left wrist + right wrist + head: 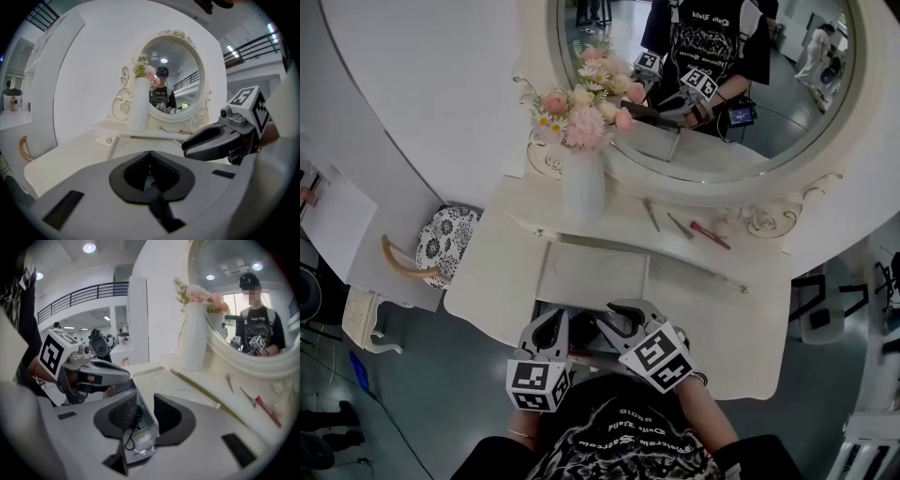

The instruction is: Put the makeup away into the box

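Observation:
On the shelf under the mirror lie makeup tools: tweezers [651, 215], a thin pencil [680, 226] and a red stick [711, 234]; the right gripper view also shows the red stick [268, 411]. Both grippers are at the open drawer [581, 330] on the table's near edge. My left gripper [546, 339] [150, 154] has its tips together, and something small and bluish shows in the hollow behind them. My right gripper [628, 323] [144, 411] stands open. A clear plastic bag [138, 437] with a black cord shows in the gap between its jaws; I cannot tell whether they touch it.
A white vase of flowers [583, 183] stands at the shelf's left end, before the oval mirror [703, 84]. A shallow recessed panel [593, 272] lies in the tabletop behind the drawer. A chair with a patterned cushion [441, 246] stands left of the table.

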